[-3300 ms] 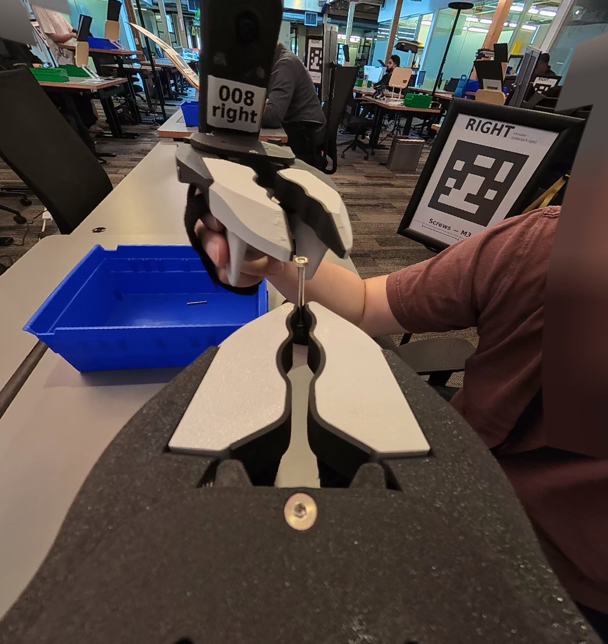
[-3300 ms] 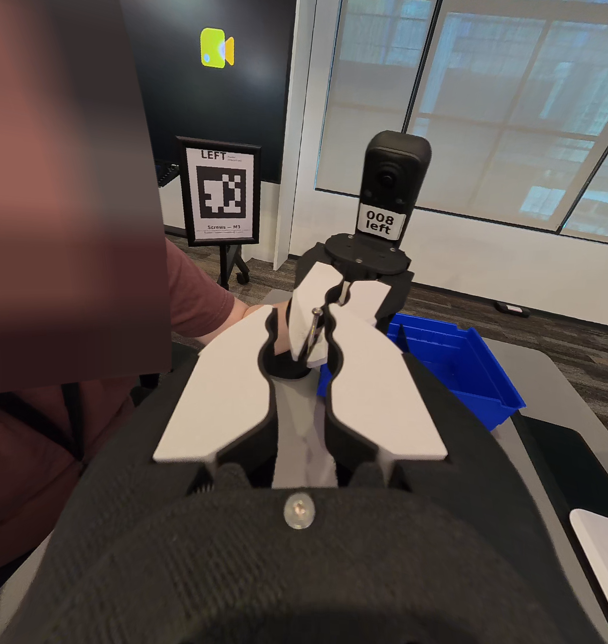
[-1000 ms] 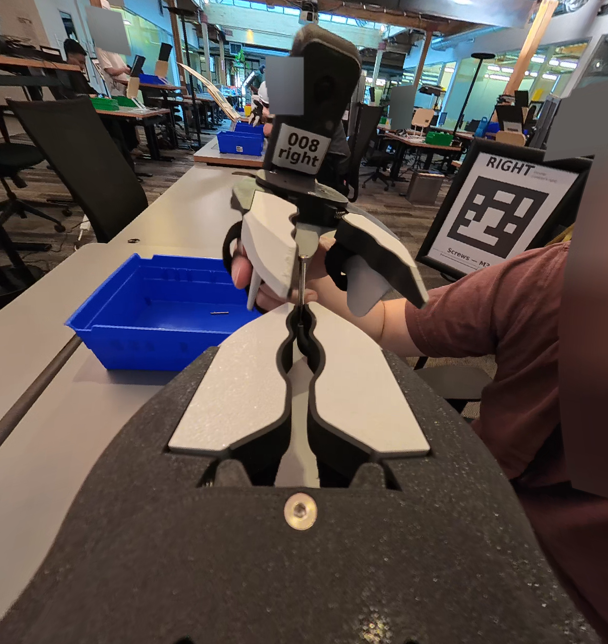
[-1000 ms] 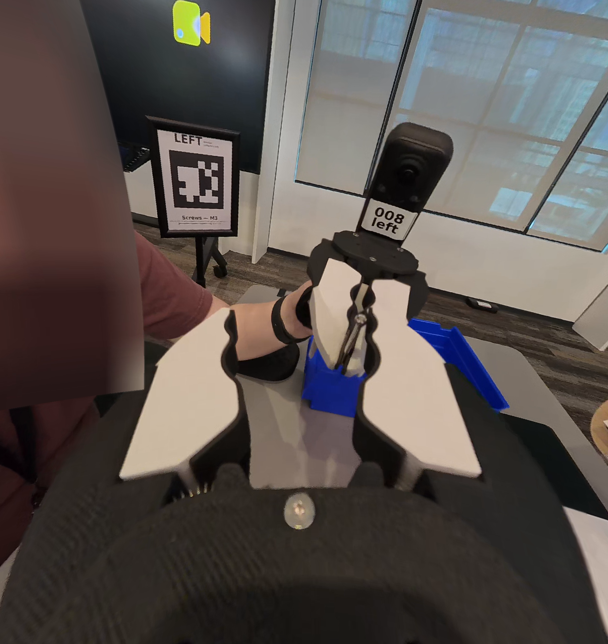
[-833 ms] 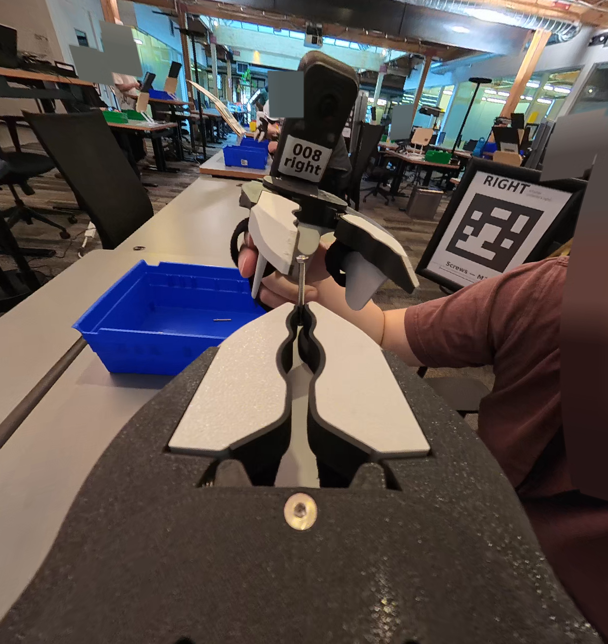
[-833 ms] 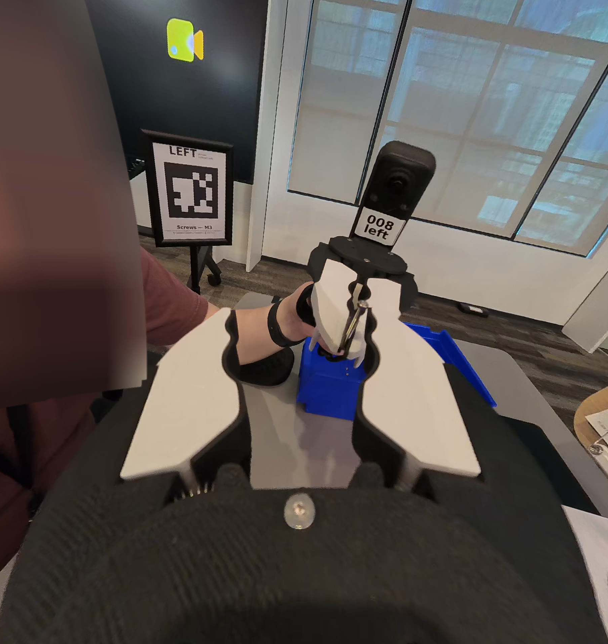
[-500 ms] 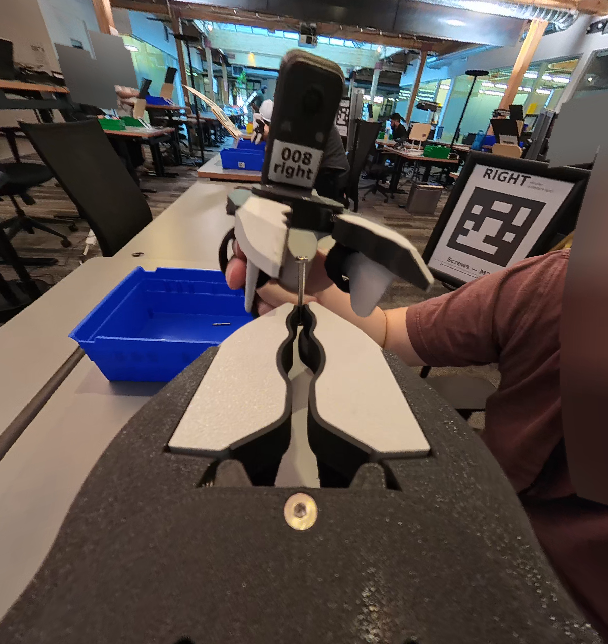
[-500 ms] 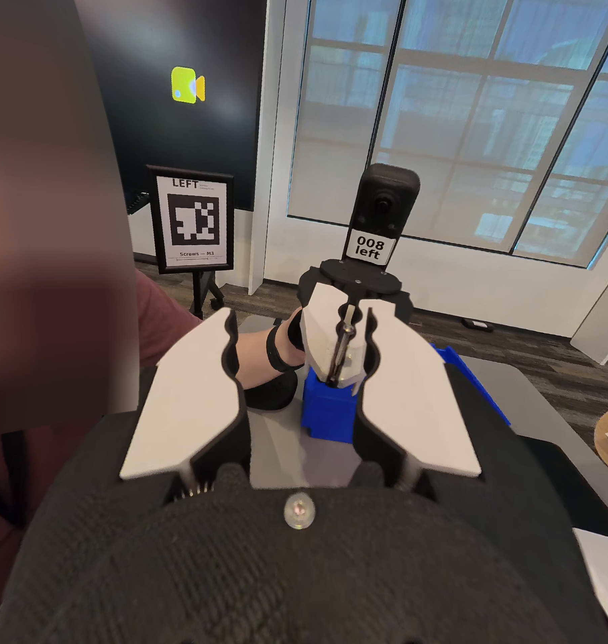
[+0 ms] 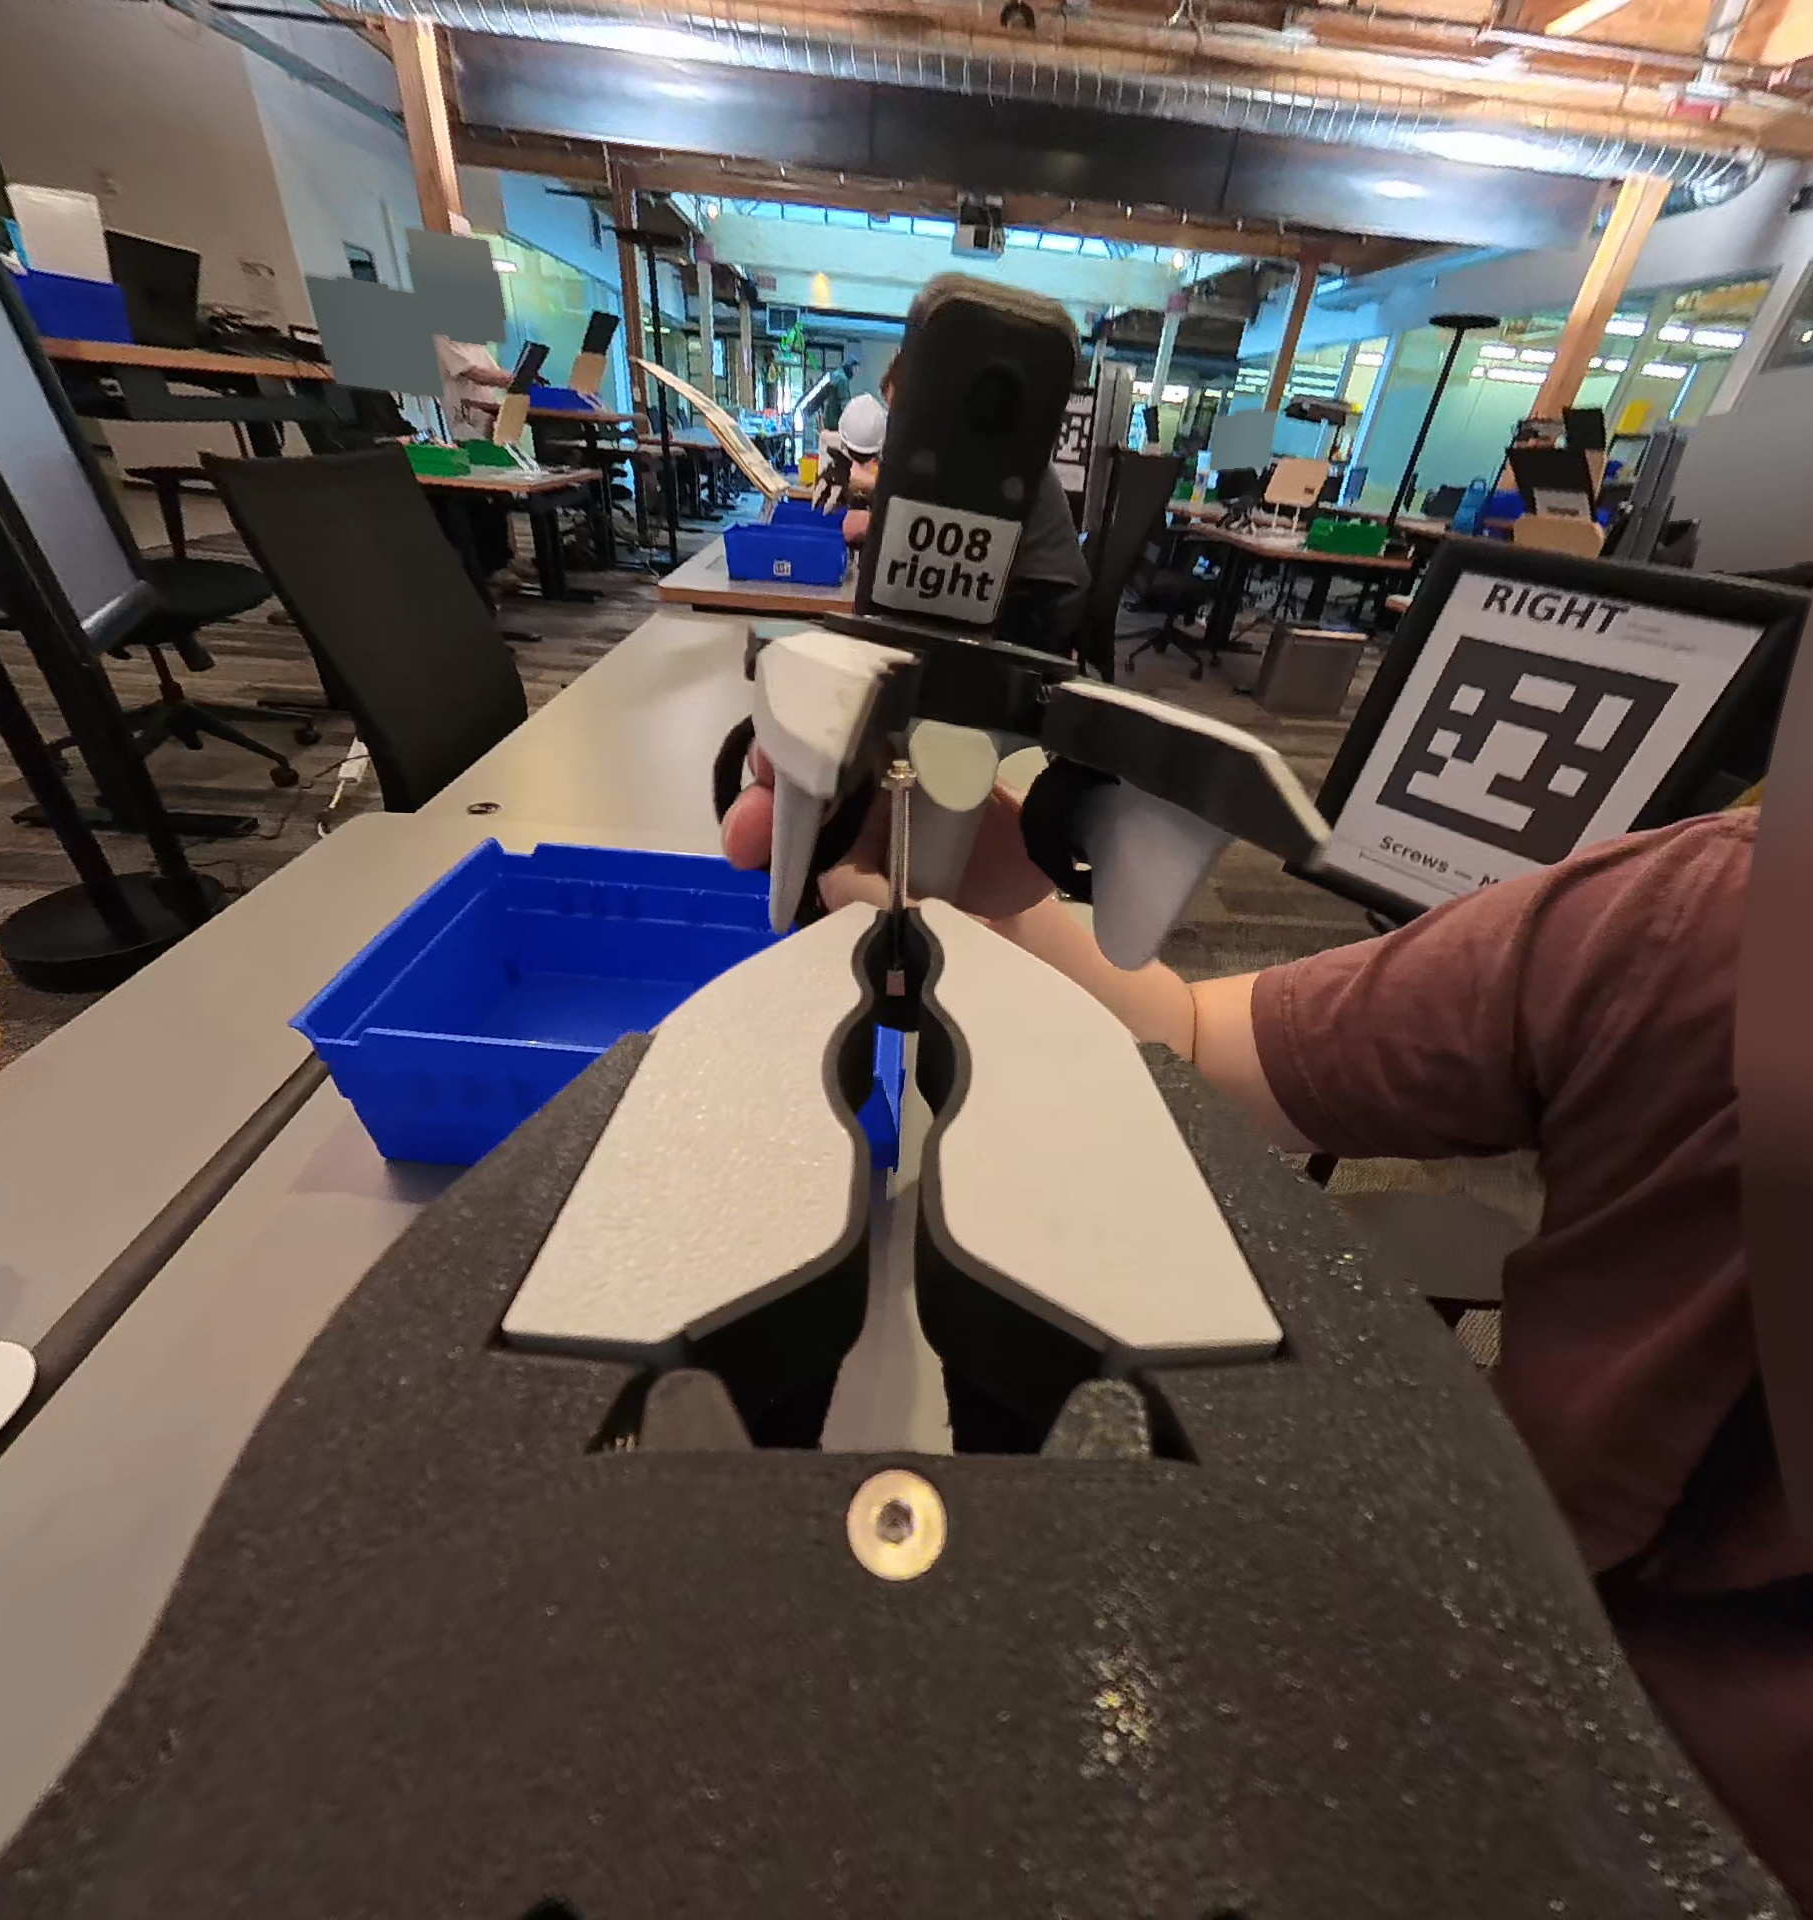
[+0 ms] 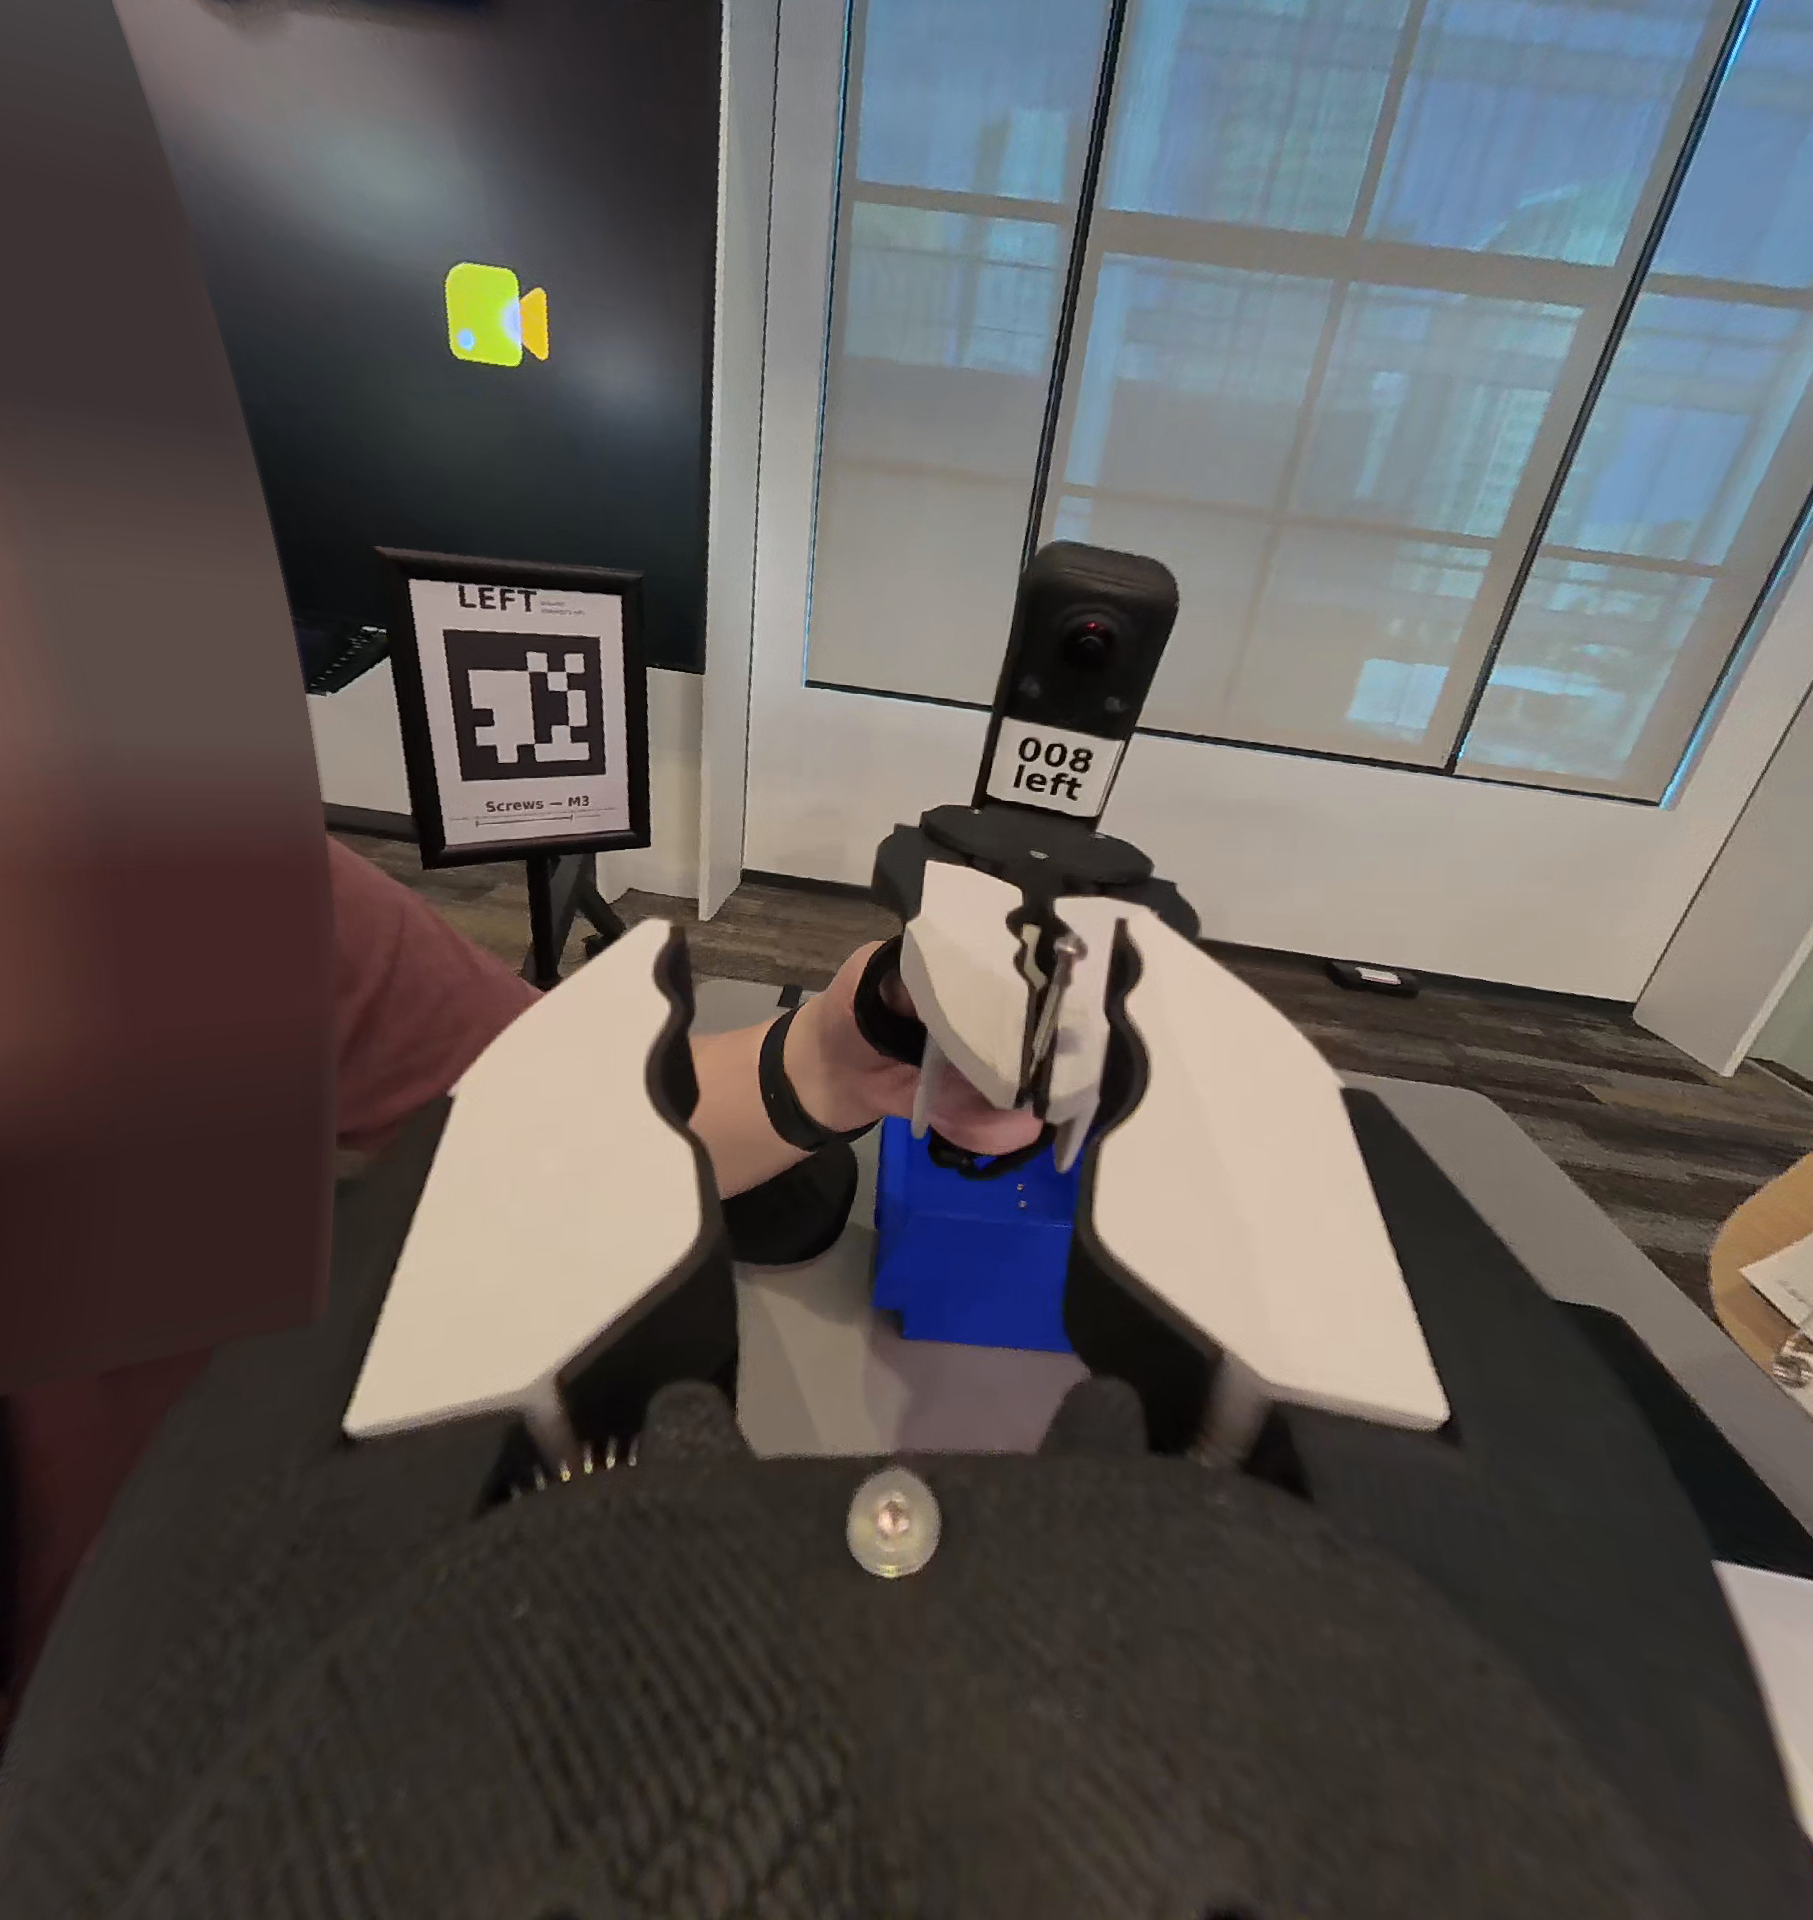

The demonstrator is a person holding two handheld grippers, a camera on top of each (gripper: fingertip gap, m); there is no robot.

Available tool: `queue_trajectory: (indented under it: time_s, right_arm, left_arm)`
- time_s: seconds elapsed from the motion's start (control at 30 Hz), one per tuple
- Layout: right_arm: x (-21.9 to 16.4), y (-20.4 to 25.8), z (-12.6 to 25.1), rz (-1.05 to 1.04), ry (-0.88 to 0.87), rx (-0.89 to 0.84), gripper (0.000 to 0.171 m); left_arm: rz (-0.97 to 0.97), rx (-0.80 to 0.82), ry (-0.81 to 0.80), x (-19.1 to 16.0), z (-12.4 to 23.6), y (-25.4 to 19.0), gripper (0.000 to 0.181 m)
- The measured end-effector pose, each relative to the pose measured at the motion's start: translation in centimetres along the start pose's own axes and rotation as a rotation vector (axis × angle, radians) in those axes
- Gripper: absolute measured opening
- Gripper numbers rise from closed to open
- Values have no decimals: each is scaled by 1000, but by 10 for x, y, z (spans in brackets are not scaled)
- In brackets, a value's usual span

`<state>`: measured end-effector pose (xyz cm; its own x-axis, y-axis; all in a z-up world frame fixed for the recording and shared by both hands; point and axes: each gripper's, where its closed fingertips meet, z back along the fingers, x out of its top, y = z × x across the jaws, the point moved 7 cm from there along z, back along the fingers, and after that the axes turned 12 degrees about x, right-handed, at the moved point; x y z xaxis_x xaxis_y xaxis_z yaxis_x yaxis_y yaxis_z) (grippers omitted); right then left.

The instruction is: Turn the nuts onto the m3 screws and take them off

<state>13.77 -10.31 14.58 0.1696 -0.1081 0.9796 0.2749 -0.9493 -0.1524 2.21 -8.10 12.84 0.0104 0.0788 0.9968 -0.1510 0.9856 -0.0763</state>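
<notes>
Blue bin (image 9: 528,997) sits on the grey table (image 9: 154,1122), centre-left of the left wrist frame, partly hidden behind the left gripper (image 9: 897,920), whose tips are pinched tight on the upright screw (image 9: 898,842). Right gripper (image 10: 897,997) is spread wide, holding nothing. Only the right wrist view shows windows (image 10: 1297,364); the left shows the framed marker sign (image 9: 1546,727) and office chairs (image 9: 382,623).
</notes>
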Motion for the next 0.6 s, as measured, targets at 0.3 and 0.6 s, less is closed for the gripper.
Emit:
queue_trajectory:
  time_s: [0.3,0.6]
  right_arm:
    - [3,4,5,37,43,-14,77]
    - [-9,-1,-6,11,88,-22,80]
  left_arm:
    - [15,28,-13,2,6,7,2]
    - [10,8,16,-4,-3,4,2]
